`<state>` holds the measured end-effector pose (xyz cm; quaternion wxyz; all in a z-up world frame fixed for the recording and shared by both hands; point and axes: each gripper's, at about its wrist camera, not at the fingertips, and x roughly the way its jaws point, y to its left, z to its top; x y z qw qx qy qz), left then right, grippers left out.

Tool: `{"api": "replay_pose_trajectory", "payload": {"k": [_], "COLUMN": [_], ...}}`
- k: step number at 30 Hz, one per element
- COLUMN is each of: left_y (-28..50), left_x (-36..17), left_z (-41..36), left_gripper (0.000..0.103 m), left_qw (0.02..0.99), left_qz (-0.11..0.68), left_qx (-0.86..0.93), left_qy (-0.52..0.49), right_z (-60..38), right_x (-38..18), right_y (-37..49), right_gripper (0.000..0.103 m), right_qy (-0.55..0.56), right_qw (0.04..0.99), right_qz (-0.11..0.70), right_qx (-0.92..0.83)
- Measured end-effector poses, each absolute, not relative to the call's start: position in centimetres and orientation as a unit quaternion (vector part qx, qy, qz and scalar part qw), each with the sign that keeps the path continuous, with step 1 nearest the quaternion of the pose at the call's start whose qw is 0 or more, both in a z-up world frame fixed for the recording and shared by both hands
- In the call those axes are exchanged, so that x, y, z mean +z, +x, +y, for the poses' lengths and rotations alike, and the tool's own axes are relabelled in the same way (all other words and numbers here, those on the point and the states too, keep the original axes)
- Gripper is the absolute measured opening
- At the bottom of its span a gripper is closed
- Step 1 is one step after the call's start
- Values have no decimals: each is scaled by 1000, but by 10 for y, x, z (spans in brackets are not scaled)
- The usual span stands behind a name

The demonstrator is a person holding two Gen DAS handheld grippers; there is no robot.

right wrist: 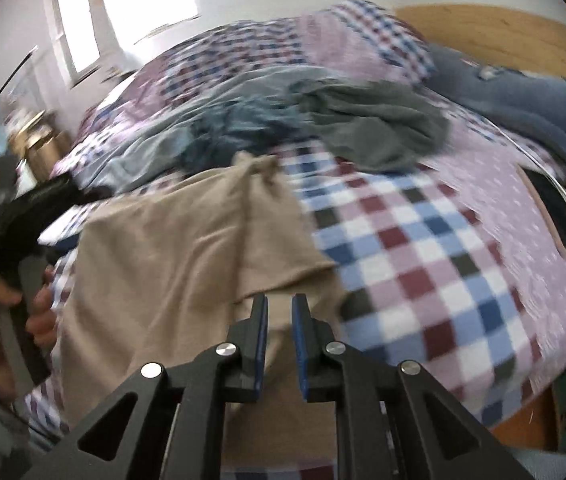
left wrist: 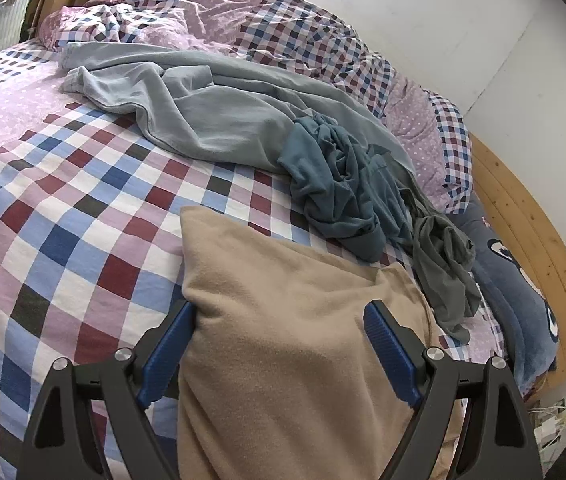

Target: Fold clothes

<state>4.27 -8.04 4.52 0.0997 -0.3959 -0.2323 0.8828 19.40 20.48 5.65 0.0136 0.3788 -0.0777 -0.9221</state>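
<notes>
Left gripper [left wrist: 279, 356]: fingers spread wide over the beige garment [left wrist: 283, 320].
Right gripper [right wrist: 279, 344]: fingers nearly together, small gap, above beige fabric.
Bed [left wrist: 63, 240]: checked cover.

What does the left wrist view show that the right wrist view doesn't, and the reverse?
Only the left wrist view shows the left gripper open, its fingers straddling the beige garment, and the light blue garment sharply. Only the right wrist view shows the right gripper nearly closed above the beige garment, a bright window, and the hand holding the other gripper. Both show the checkered bedspread and the dark clothes pile.
</notes>
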Motion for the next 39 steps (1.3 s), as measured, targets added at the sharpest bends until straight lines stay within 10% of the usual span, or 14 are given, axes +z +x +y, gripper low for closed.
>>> {"api": "replay_pose_trajectory", "payload": {"k": [5,8,19,23,39], "left_y": [41,40,41,40,40], "left_x": [45,45,45,45,42], "left_z": [-79,-79,-81,-83,-81], "left_gripper": [88,88,88,88,88], "left_qw": [101,102,105,106,102], "left_qz": [-231,-230,-236,-241,-235], "left_qx": [881,881,878,876,877], "left_qy": [-400,-401,-403,-405,-408], "right_z": [164,132,69,91,256], "right_x": [57,56,28,37,57], "right_y": [215,233,256,255,270], "right_gripper": [14,42,38,9,4], "right_qy": [374,362,362,367,387], "right_qw": [36,64,92,63,-42], "right_qz": [-13,52,189,143,-256], "right_qx": [-927,-929,-908,-917,-885]}}
